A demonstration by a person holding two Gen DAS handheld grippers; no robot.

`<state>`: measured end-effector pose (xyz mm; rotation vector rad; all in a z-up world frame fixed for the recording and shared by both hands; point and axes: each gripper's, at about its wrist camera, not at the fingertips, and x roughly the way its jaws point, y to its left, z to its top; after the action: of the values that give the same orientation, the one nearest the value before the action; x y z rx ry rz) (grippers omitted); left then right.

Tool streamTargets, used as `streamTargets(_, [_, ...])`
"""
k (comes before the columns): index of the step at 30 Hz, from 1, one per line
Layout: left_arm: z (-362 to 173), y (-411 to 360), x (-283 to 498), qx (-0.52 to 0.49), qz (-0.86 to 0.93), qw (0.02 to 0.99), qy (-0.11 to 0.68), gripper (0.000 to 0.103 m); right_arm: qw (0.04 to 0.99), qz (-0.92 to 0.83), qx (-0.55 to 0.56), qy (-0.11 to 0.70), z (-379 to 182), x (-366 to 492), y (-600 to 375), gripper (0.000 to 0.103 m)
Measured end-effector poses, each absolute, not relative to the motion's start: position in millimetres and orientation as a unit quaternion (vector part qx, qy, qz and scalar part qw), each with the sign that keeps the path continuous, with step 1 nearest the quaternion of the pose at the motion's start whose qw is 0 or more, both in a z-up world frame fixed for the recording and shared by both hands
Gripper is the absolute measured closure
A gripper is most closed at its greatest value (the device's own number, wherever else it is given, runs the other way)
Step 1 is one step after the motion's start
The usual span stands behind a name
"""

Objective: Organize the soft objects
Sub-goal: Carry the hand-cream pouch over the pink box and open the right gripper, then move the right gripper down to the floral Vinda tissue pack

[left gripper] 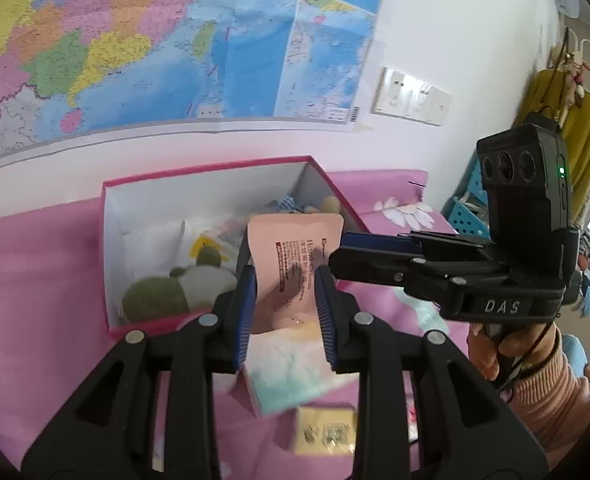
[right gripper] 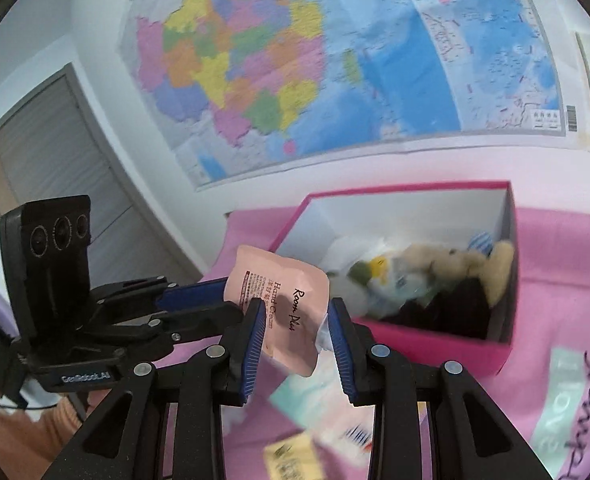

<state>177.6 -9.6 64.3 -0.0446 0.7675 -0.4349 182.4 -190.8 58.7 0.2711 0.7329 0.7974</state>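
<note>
Both tongs pinch one pink hand-cream pouch: the left tongs [left gripper: 285, 304] and right tongs [right gripper: 297, 330] hold it aloft by opposite edges, just short of the pink box [left gripper: 113, 248]. It looks light, floppy and slick; firm edge grips suit it.

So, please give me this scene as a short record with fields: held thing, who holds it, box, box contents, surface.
held thing: pink hand cream pouch
holders: left gripper and right gripper, both shut on it, held above the cloth
box: pink box, open, white inside
box contents: green plush toy, beige plush toy, packets
surface: pink cloth
</note>
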Motion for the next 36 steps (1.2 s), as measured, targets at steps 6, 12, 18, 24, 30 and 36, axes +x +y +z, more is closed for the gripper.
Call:
streamTargets(6, [54,-20,209,-0.019,-0.186,0.899,0.395,0.072,0.853,0.353,0.134,0.361,48,222,-190,0.069])
streamTargets(12, [38,-25,235,-0.015,-0.152,0.892,0.424,0.072,0.852,0.335,0.149,0.374,32,252,-188,0.069])
streamTargets(18, [40,-18,228,-0.013,-0.137,0.901,0.412,0.072,0.853,0.316,0.163,0.383,22,263,-193,0.069])
streamTargets(24, [51,-15,199,-0.009,-0.155,0.911,0.383,0.071,0.851,0.324,0.167,0.377,24,244,-206,0.068])
streamTargets(30, [64,-19,152,0.005,-0.2,0.917,0.344,0.066,0.851,0.346,0.171,0.358,38,206,-224,0.06])
streamTargets(36, [60,-34,111,0.03,-0.245,0.91,0.334,0.065,0.845,0.368,0.169,0.349,48,159,-242,0.052])
